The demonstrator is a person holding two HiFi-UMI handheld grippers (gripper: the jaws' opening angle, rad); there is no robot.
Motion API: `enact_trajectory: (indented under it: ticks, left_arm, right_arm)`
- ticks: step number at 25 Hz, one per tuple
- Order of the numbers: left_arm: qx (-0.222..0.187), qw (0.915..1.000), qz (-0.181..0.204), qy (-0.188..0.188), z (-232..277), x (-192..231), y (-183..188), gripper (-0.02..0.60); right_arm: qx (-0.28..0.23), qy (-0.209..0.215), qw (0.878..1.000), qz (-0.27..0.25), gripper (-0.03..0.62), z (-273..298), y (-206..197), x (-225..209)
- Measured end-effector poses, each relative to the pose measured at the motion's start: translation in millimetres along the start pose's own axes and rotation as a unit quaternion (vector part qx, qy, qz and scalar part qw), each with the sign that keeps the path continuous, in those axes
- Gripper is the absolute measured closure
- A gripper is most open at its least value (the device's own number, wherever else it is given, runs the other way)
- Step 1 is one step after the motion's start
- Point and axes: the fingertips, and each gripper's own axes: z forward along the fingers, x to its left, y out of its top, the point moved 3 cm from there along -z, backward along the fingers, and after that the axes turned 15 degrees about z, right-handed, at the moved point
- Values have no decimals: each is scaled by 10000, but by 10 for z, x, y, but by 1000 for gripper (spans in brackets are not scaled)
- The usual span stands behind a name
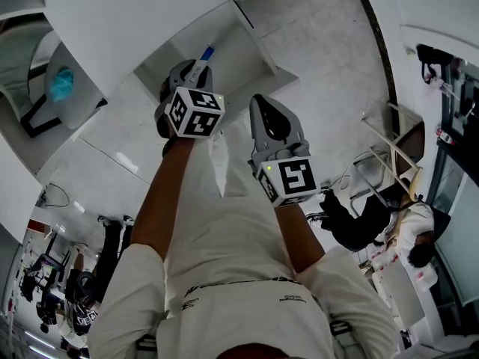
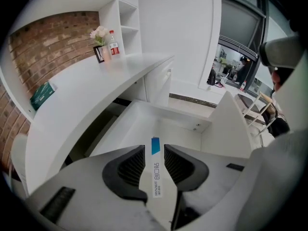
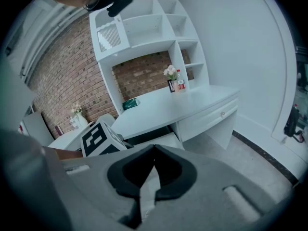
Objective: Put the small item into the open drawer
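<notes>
Small item: a flat white strip with printed lettering and a blue tip, its long axis lying along the jaws, blue end toward 12 o'clock in the left gripper view. It is clamped between the jaws of the left gripper, which are closed onto its faces, and it is held above the open white drawer, tip aimed into it. At 10 o'clock, the white desk. At 3 o'clock in the head view, the right gripper, jaws closed tip to tip, nothing discernible held.
</notes>
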Motion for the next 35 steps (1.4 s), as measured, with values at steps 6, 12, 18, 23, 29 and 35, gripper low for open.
enact_trajectory:
  ticks: [6, 12, 18, 23, 29, 35]
  left_arm:
    - [-224, 9995, 60, 219, -402, 78, 217, 488]
    - [-512, 9974, -9, 497, -816, 187, 431, 526]
    - [-847, 9941, -189, 648, -1291, 249, 642, 563]
    - [-1107, 9907, -243, 747, -1698, 258, 835, 583]
    - [-1459, 9850, -295, 874, -2165, 258, 1000, 583]
    - [-1833, 9764, -351, 1086, -2632, 194, 1143, 584]
  right_arm:
    - [-147, 38, 9998, -102, 599, -170, 202, 153]
    - [-238, 62, 9995, -190, 599, -351, 382, 272]
    - [-372, 127, 9986, -343, 600, -558, 601, 458]
    - [-501, 198, 9978, -399, 599, -715, 791, 623]
    - [-663, 319, 9959, -531, 599, -880, 1018, 860]
    - [-887, 408, 9941, -472, 600, -1113, 1244, 1014]
